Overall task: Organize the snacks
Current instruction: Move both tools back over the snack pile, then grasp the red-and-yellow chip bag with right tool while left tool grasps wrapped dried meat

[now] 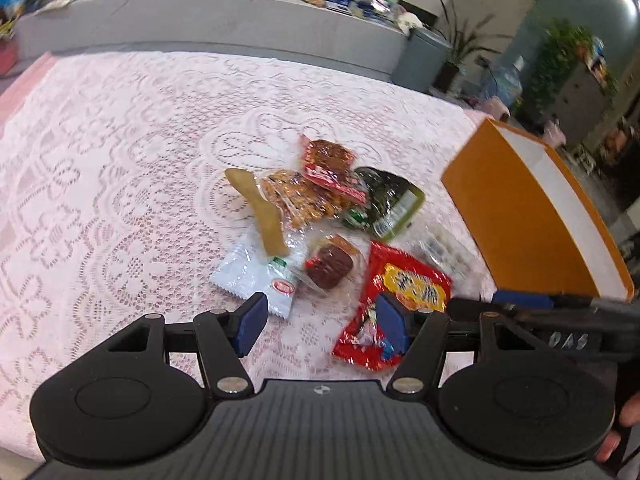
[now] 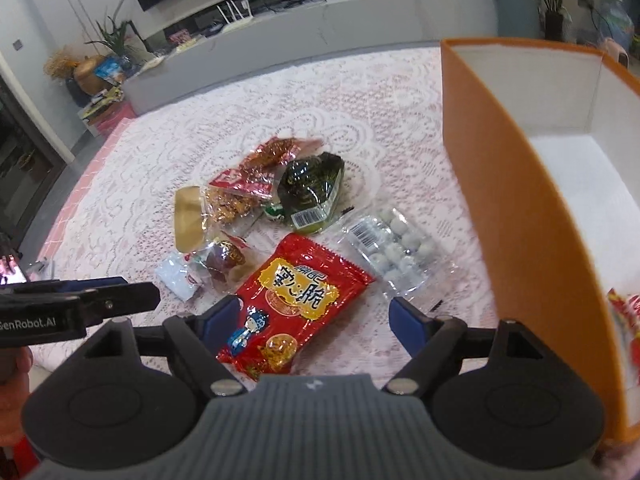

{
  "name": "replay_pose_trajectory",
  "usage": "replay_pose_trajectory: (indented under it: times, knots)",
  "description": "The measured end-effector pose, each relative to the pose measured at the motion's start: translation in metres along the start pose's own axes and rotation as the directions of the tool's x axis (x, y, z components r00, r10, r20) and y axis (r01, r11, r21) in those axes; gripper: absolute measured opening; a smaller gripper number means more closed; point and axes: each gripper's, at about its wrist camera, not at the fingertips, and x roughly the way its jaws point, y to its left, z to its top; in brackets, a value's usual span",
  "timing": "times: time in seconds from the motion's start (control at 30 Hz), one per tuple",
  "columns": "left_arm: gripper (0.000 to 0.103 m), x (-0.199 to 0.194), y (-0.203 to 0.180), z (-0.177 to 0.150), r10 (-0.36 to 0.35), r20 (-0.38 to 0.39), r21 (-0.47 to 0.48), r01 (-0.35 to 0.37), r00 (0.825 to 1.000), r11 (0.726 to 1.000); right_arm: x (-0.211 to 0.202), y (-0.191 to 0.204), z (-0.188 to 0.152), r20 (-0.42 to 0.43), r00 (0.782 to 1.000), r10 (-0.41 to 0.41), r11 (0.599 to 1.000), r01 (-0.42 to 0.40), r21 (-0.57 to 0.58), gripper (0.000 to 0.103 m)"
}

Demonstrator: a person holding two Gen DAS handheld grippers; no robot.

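A: Where's the box?
B: Orange box (image 2: 520, 216), white inside, on the right of the table. One red pack (image 2: 624, 320) shows in it, prob. a snack, too cut off to tell.
A: And the rest?
B: Snack pile on the lace cloth (image 2: 360, 120), beside the box. Shiny red bag (image 2: 296, 300), clear pack w/ white balls (image 2: 394, 248), dark green pack (image 2: 312, 186), crinkly.
A: Grippers?
B: Right gripper (image 2: 316, 320) jaws apart, over the red bag. Left gripper (image 1: 320, 328) jaws apart too, holding nothing.
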Motion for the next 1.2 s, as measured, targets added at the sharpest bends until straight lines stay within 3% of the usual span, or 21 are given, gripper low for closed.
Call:
replay_pose_trajectory:
  times: [0.1, 0.2, 0.37, 0.57, 0.77, 0.83, 0.93, 1.2]
  knots:
    - [0.073, 0.003, 0.005, 0.004, -0.003, 0.022, -0.002, 0.003, 1.0, 1.0, 0.016, 0.004, 0.001, -0.037, 0.999, -0.024, 1.0, 0.025, 0.016, 0.081]
    - [0.073, 0.001, 0.005, 0.008, 0.017, 0.049, 0.055, -0.019, 0.999, 0.998, 0.03, 0.006, 0.002, -0.068, 0.997, -0.021, 0.999, 0.024, 0.04, 0.081]
    - [0.073, 0.008, 0.012, 0.008, 0.049, 0.066, 0.09, -0.055, 0.997, 0.994, 0.044, 0.013, 0.002, -0.078, 0.996, -0.039, 0.997, 0.044, 0.06, 0.087]
    - [0.072, 0.014, 0.024, 0.004, 0.06, 0.055, 0.078, -0.064, 0.997, 0.995, 0.059, 0.036, 0.001, -0.067, 0.993, -0.101, 0.995, 0.1, -0.017, 0.094]
    - [0.072, 0.018, 0.019, 0.001, 0.043, 0.062, 0.108, -0.05, 0.997, 0.993, 0.071, 0.041, -0.002, -0.08, 0.991, -0.106, 0.993, 0.102, -0.05, 0.096]
    - [0.072, 0.018, 0.013, 0.0, 0.037, 0.069, 0.144, -0.047, 0.997, 0.989, 0.069, 0.042, -0.004, -0.073, 0.991, -0.109, 0.992, 0.104, -0.07, 0.091]
    - [0.073, 0.019, 0.006, -0.003, 0.029, 0.076, 0.202, -0.044, 0.997, 0.978, 0.061, 0.039, -0.006, -0.063, 0.995, -0.081, 0.995, 0.077, -0.07, 0.074]
    - [0.073, 0.028, -0.013, 0.0, -0.003, 0.054, 0.294, -0.013, 0.999, 0.956, 0.036, 0.024, -0.006, 0.013, 0.993, -0.119, 0.988, 0.12, -0.1, 0.074]
